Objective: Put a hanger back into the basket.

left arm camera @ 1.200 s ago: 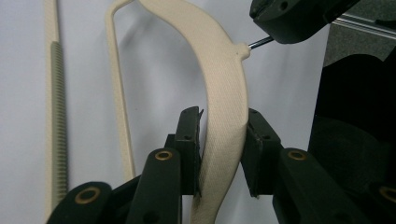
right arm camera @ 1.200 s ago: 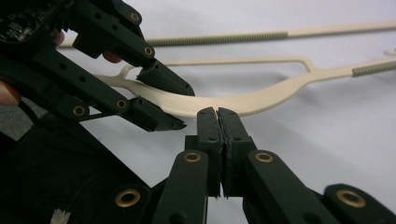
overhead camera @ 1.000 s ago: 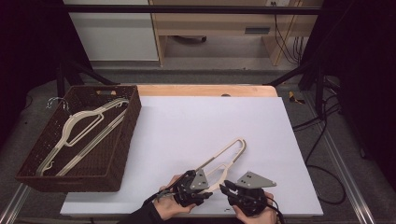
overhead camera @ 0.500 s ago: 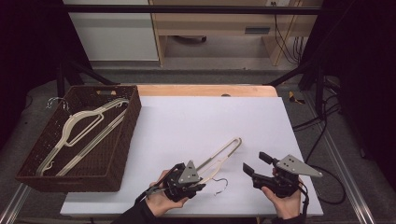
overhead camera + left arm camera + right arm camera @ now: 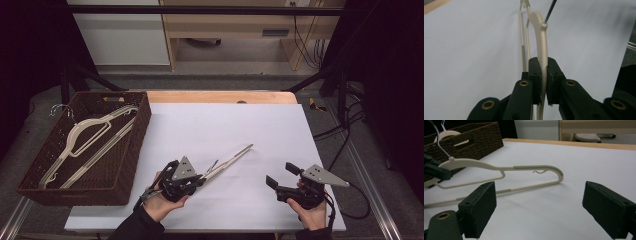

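Your cream plastic hanger [image 5: 227, 162] stands on edge over the white table [image 5: 260, 130], its upper arm pinched flat between the black pads of your left gripper [image 5: 197, 179]. Its thin metal hook [image 5: 550, 10] rises from the neck (ribbed grip strips mark both shoulders), and the far shoulder tip rests on the table surface.

left gripper [image 5: 192, 181]: black, grey three-cornered plate | right gripper [image 5: 281, 176]: black, brass screws, trailing cable | sleeves: dark
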Demonstrator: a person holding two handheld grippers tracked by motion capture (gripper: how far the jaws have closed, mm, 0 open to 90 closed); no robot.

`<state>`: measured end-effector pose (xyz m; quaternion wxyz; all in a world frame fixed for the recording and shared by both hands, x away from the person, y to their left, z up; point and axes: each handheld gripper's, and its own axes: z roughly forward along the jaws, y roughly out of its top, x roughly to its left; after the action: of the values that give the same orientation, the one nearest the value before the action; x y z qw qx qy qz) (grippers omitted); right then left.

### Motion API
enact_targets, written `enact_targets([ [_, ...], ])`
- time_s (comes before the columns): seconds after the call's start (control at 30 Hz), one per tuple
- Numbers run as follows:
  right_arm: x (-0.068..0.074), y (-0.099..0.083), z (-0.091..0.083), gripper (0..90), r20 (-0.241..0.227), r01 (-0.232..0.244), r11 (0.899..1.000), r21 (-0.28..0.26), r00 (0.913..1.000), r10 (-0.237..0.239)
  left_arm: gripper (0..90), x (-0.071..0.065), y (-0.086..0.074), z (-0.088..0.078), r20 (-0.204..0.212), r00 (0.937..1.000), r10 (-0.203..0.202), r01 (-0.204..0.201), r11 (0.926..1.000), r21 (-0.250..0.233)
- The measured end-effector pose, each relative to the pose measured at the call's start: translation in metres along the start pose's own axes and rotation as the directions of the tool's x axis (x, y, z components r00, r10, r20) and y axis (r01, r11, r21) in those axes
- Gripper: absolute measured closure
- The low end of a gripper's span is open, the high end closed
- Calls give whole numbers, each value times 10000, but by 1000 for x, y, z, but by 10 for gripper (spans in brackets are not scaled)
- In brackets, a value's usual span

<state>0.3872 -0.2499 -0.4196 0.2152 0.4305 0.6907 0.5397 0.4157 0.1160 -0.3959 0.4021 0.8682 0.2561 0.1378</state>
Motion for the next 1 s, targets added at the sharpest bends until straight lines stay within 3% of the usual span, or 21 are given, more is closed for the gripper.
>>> enact_targets([
  [0.07,-1,-1,0,112,-76,87,9999,93,9999,-86,854,5,0,-1,-258,9996,-78,76,10000,-60],
  [0.3,-3,-3,1,86,-22,53,9996,276,10000,-52,861,19,-4,-5,-231,9981,-572,564,9978,-339],
  [0.53,-3,-4,1,79,-83,137,9994,320,9999,-134,862,24,-2,-20,-253,9979,-597,578,9959,-702],
  [0.83,-6,1,-6,48,47,288,9994,183,9996,-289,862,26,11,-66,6,9982,-606,598,9834,-1712],
  [0.93,-6,3,-8,44,119,368,9992,136,9992,-370,862,27,19,-86,-135,9992,-364,331,9799,-1968],
  [1.0,-6,3,-8,43,128,414,9991,108,9991,-416,862,27,22,-92,-193,9992,-339,293,9789,-2021],
])
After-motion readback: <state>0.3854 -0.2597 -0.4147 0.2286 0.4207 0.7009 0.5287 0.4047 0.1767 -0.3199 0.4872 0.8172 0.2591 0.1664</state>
